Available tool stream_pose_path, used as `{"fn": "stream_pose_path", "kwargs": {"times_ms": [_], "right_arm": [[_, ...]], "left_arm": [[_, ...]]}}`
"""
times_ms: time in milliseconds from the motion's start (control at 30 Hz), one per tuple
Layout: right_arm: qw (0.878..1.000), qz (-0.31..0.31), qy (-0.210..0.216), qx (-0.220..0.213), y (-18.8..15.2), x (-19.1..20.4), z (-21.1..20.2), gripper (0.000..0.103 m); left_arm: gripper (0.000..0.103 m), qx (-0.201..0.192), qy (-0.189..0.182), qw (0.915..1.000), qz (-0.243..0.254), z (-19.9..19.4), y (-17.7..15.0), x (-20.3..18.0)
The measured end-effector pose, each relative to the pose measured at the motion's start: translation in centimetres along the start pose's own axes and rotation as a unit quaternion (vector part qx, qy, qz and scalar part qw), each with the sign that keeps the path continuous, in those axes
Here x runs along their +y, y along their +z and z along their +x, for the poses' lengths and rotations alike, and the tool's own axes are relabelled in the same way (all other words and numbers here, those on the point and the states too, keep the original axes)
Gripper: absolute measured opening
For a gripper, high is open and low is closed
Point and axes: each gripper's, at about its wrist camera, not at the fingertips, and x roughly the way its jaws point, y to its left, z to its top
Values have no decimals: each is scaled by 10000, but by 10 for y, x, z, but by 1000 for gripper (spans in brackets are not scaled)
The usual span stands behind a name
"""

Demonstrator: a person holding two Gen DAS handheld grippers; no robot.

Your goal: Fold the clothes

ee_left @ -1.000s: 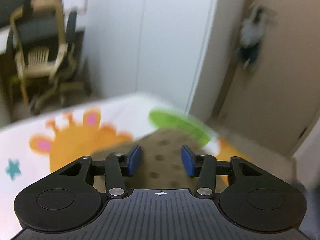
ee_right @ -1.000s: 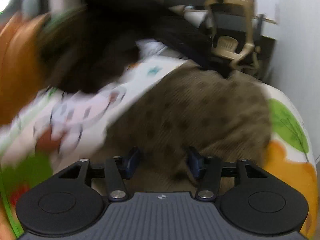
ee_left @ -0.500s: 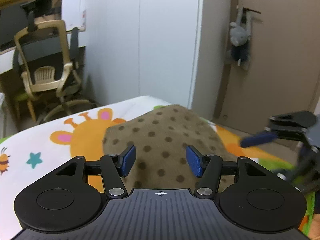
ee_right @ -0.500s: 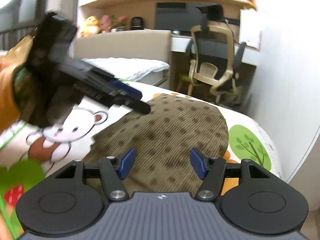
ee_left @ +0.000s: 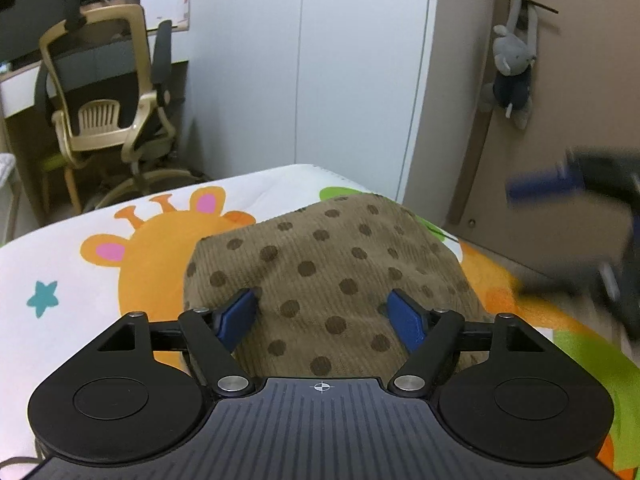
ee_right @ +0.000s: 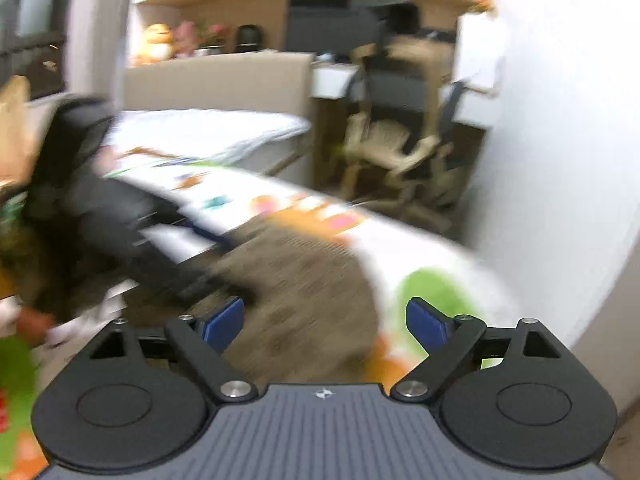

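A bed (ee_left: 60,264) filled the lower half of both views, covered by a white sheet printed with an orange giraffe (ee_left: 156,248), a teal star and green leaves. Behind it stood pale wardrobe doors (ee_left: 304,64), an office chair (ee_left: 108,108) at a desk, and a grey stuffed toy (ee_left: 510,76) hanging on a brown door.

On the sheet lay the brown dotted garment (ee_left: 332,272), a ribbed piece already gathered into a compact, rounded shape near the bed's far corner, one edge over the giraffe print.

The left gripper (ee_left: 326,316) hung low over the garment's near edge with its jaws apart and nothing between them; the cloth lay directly under and beyond the blue pads (ee_left: 238,314). The right gripper (ee_right: 324,322) also had its jaws apart and empty, seen through a heavily blurred view, with the garment under its left pad and the green leaf print under its right. In the left view the right gripper showed only as a dark smear at the right edge.

The step in hand looked like a fresh grasp on the garment for another fold. To do it well, each gripper would best take a single clean corner or edge at the same end, pinching all layers together, then lift evenly so the existing fold does not slide apart.
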Motion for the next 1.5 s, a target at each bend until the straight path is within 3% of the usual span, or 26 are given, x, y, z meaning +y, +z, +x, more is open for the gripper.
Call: {"fn": "stream_pose_path", "kwargs": {"times_ms": [100, 333, 467, 600, 700, 733, 833, 967, 1133, 1267, 1433, 1500], "right_arm": [[9991, 175, -378, -117, 20, -17, 17, 89], [9940, 127, -986, 445, -5, -20, 77, 91], [9899, 114, -1202, 746, -22, -19, 98, 91], [9902, 199, -1039, 909, -43, -8, 75, 91], [9896, 357, -1070, 894, -52, 0, 66, 91], [9893, 410, -1081, 889, -56, 3, 63, 89], [9902, 299, -1100, 804, -50, 16, 72, 81], [9928, 250, -865, 795, -22, 32, 114, 64], [9966, -192, -414, 682, 24, 90, 183, 63], [9976, -396, -22, 562, 54, 142, 233, 63], [9970, -558, 90, 527, 69, 171, 255, 64], [9966, -631, 39, 531, 70, 172, 252, 65]], "left_arm": [[79, -8, 8, 10000, 34, 0, -1, -2], [84, 106, -41, 9998, 155, -9, -7, 0], [93, -14, -350, 9983, -462, -36, -23, 31], [95, 256, -618, 9857, -1548, -26, -47, 70], [94, 295, -1057, 9672, -2289, -10, -60, 83], [90, 279, -1201, 9604, -2498, -6, -64, 85], [75, 200, -1335, 9580, -2529, -5, -61, 83], [68, -60, -874, 9669, -2395, -24, -58, 103], [68, -309, -21, 9664, -2552, -67, -72, 165], [68, -466, 621, 9604, -2675, -99, -86, 211], [68, -627, 726, 9507, -2950, -117, -103, 243], [68, -670, 676, 9509, -2947, -119, -106, 244]]}}
